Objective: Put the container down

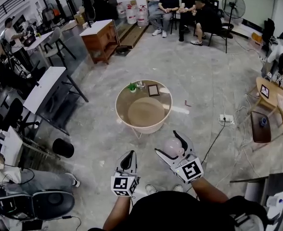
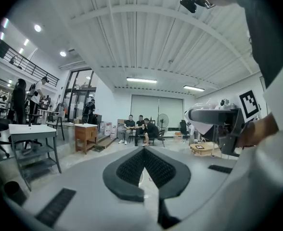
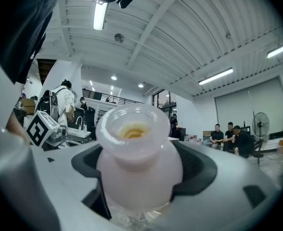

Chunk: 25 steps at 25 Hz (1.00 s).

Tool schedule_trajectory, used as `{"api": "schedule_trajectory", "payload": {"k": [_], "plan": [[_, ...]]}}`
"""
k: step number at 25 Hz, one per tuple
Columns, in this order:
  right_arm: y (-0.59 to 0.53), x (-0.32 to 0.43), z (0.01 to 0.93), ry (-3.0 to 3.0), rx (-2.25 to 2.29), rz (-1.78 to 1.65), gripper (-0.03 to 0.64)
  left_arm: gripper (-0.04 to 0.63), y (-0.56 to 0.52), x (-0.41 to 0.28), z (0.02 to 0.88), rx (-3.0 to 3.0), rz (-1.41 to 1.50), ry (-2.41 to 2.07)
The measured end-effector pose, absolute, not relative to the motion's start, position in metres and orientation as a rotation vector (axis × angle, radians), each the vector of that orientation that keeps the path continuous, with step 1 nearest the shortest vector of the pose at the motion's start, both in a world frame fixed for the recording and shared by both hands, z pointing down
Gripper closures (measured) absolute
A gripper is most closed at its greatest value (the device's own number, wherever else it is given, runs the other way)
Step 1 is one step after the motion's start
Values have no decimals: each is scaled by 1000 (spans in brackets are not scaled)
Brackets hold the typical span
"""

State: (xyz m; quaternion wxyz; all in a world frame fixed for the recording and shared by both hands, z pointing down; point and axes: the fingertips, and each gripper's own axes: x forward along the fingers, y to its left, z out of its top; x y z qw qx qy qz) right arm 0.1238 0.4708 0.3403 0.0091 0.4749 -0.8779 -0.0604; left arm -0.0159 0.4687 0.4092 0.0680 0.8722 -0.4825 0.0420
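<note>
A pale pink, vase-shaped container (image 3: 137, 161) with a wide rim sits between the jaws of my right gripper (image 3: 141, 172), which is shut on its round body. In the head view the same container (image 1: 173, 147) shows as a pink ball held in my right gripper (image 1: 173, 146), in the air above the floor, short of the round table (image 1: 166, 114). My left gripper (image 1: 128, 161) is beside it at the left, its black pads (image 2: 132, 166) closed together with nothing between them. Both grippers point roughly level.
The round table has a tan mat (image 1: 146, 112), a small plant (image 1: 132, 86), a glass (image 1: 140, 84) and a picture frame (image 1: 153, 90) at its far edge. A power strip (image 1: 226, 120) and cable lie on the floor at right. People sit on chairs (image 1: 185, 11) at the back.
</note>
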Motion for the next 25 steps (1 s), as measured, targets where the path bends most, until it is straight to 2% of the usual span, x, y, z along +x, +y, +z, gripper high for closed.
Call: {"api": "schedule_trajectory", "payload": {"k": [11, 25], "plan": [[444, 85, 349, -2682, 1555, -180, 207, 600, 443, -66, 424, 2621, 129, -1437], [347, 86, 359, -2670, 1542, -170, 207, 600, 344, -68, 436, 2600, 138, -1427]]}}
